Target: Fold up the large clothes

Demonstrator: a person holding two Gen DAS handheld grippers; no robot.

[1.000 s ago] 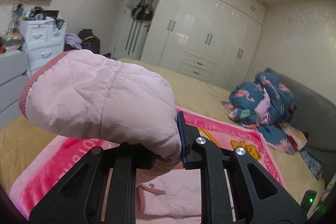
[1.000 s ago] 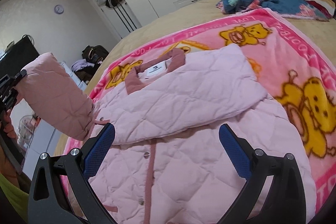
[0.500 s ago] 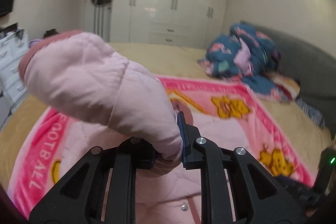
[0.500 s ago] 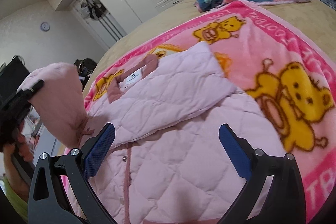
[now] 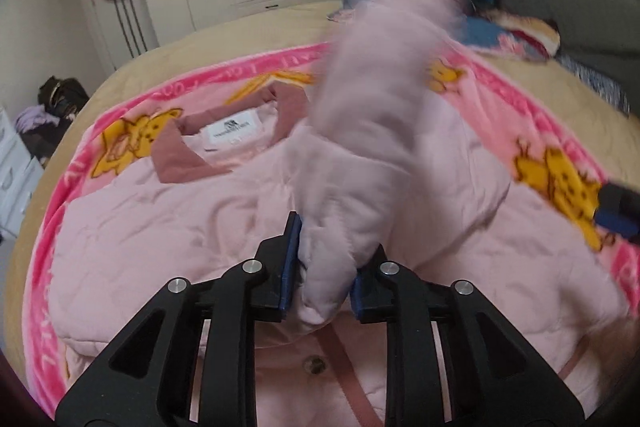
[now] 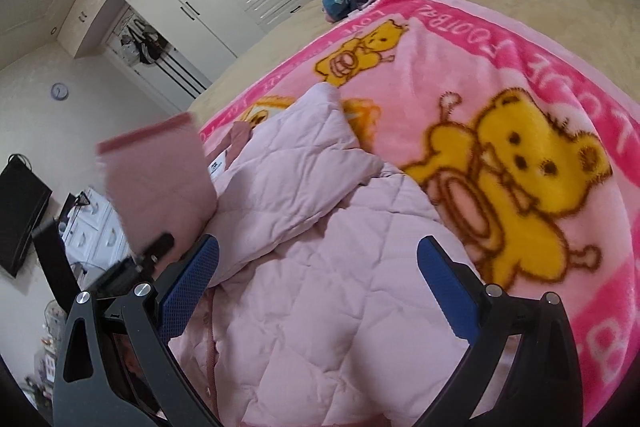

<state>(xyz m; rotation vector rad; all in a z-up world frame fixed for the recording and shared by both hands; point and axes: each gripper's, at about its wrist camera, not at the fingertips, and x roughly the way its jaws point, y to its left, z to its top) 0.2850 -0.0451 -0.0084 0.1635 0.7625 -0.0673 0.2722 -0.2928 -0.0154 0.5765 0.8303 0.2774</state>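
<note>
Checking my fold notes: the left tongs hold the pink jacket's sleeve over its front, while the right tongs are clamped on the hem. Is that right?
Not quite. The right tongs are open and grip nothing; they hover over the pink jacket, as the right wrist view shows. The left tongs do hold the sleeve over the jacket's front.

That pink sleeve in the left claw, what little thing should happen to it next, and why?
Probably lay it flat across the jacket's front, then let go. The left claw, its jaws just opening a little, pinches the sleeve, which is swung in over the chest but raised. The right claw is open and empty above the other sleeve, already folded in.
</note>
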